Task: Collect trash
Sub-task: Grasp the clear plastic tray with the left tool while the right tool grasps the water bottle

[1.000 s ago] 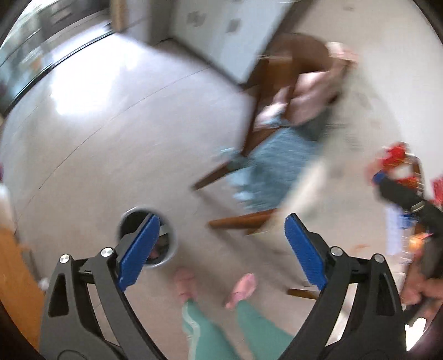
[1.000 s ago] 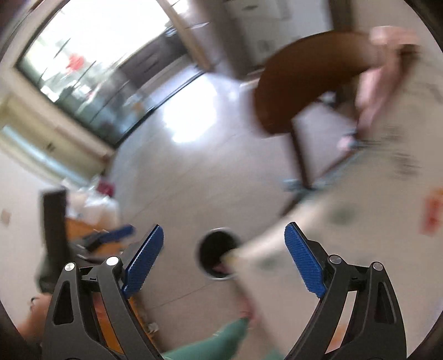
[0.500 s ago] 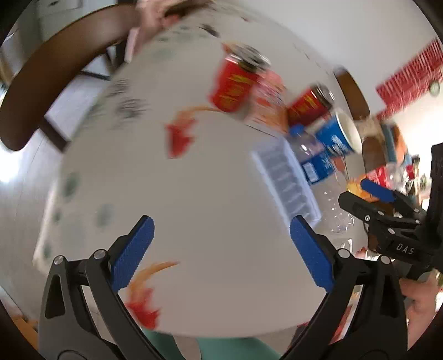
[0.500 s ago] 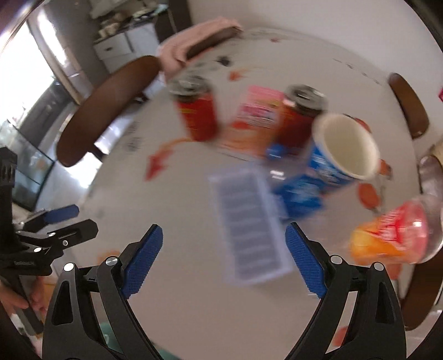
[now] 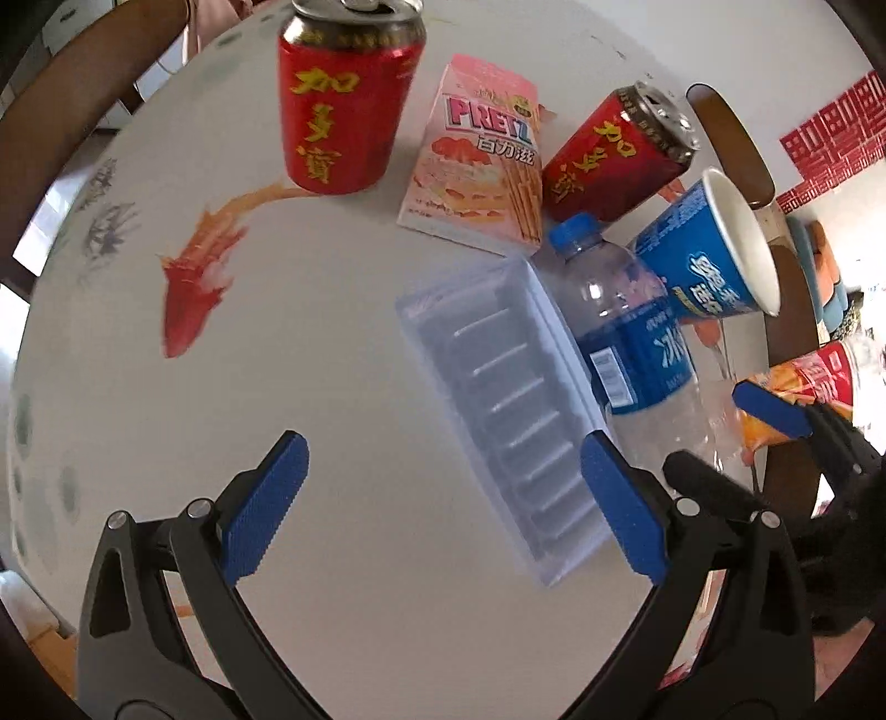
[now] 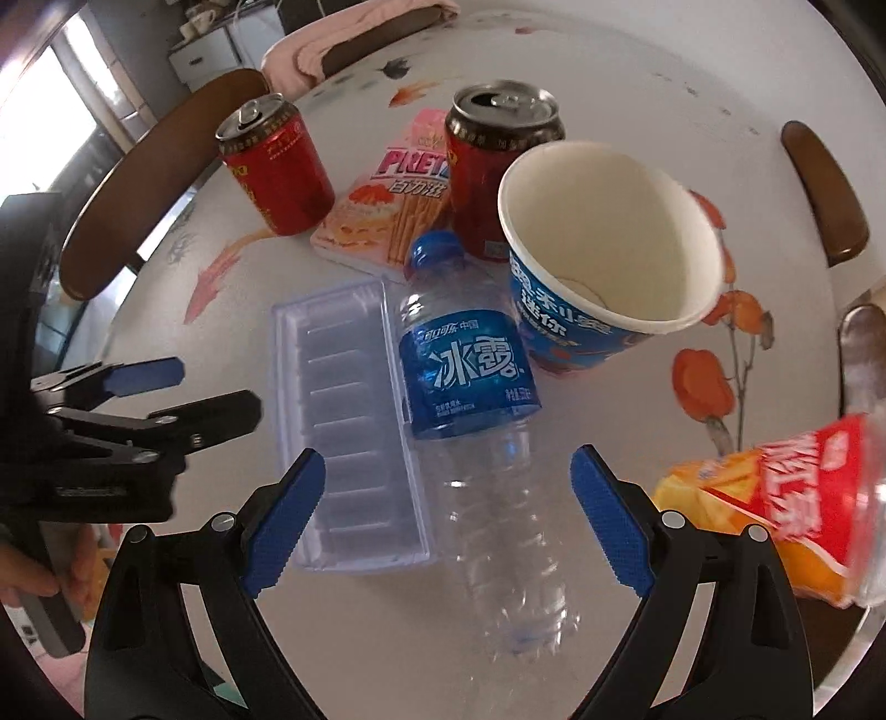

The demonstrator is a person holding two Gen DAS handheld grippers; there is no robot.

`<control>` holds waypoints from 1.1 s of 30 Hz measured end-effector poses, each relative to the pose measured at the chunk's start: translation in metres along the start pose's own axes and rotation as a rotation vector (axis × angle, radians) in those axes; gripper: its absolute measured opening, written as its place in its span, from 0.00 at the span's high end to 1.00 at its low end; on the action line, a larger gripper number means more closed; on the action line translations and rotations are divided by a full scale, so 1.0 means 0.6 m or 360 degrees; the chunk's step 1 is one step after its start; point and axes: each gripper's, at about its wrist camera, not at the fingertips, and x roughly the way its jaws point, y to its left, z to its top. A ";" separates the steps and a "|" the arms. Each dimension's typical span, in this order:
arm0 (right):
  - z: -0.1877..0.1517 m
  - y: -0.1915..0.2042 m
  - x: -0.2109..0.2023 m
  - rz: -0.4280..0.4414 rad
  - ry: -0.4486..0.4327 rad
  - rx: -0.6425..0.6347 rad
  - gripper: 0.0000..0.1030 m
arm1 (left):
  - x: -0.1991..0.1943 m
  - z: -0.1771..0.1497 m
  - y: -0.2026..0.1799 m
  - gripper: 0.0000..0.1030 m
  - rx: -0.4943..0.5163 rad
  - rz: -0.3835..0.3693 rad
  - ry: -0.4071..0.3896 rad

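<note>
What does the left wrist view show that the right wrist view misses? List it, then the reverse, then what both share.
Left wrist only: the red wall decoration and the whole red fish print.
Right wrist only: the inside of the cup, the pink cloth on a chair, and the red flower print.
Both: two cans, the Pretz box, the tray, the bottle, the snack bag, and both open tools.

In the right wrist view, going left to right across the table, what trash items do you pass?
Left red can → clear plastic tray → water bottle → blue paper cup → orange snack wrapper. The Pretz box and second can overlap others, so I left them out.
</note>
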 end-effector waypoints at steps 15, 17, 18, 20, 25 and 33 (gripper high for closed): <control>0.025 -0.051 0.074 0.0211 0.0176 0.0098 0.34 | 0.065 0.022 -0.022 0.32 0.0030 0.0085 0.0120; 0.023 -0.052 0.082 0.0247 0.0192 0.0101 0.36 | 0.063 0.023 -0.027 0.42 0.0050 0.0134 0.0103; 0.021 -0.052 0.084 0.0260 0.0188 0.0094 0.37 | 0.064 0.026 -0.030 0.45 0.0066 0.0137 0.0092; 0.022 -0.051 0.086 0.0275 0.0188 0.0087 0.39 | 0.062 0.028 -0.036 0.59 0.0088 0.0084 0.0101; 0.020 -0.071 0.077 0.0343 0.0169 0.0170 0.40 | 0.062 0.032 -0.032 0.91 0.0064 0.0070 0.0126; 0.010 -0.091 0.049 0.0394 0.0122 0.0206 0.40 | 0.049 0.039 -0.002 0.96 -0.0037 -0.0042 0.0107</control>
